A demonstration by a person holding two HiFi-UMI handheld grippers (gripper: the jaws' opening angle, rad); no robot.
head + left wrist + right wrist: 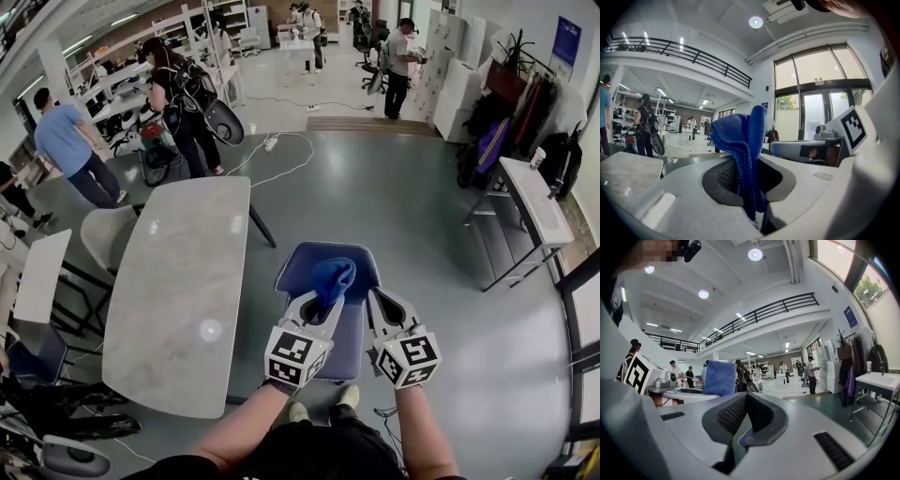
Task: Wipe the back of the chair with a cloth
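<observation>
A blue padded chair (354,330) stands right below me on the grey floor, and both grippers hover over it. My left gripper (323,300) is shut on a blue cloth (332,277). In the left gripper view the cloth (739,140) stands up in a bunch from between the jaws and hangs down through the gap. My right gripper (381,300) is just to its right, shut with nothing in it. In the right gripper view a sliver of blue shows behind the closed jaws, and the cloth (719,377) appears to the left. I cannot tell the chair's back from its seat.
A long grey table (178,291) stands close on the left with a white chair (106,234) behind it. A white desk (532,202) is at the right by hanging coats. Cables (281,155) lie on the floor ahead. Several people stand farther off.
</observation>
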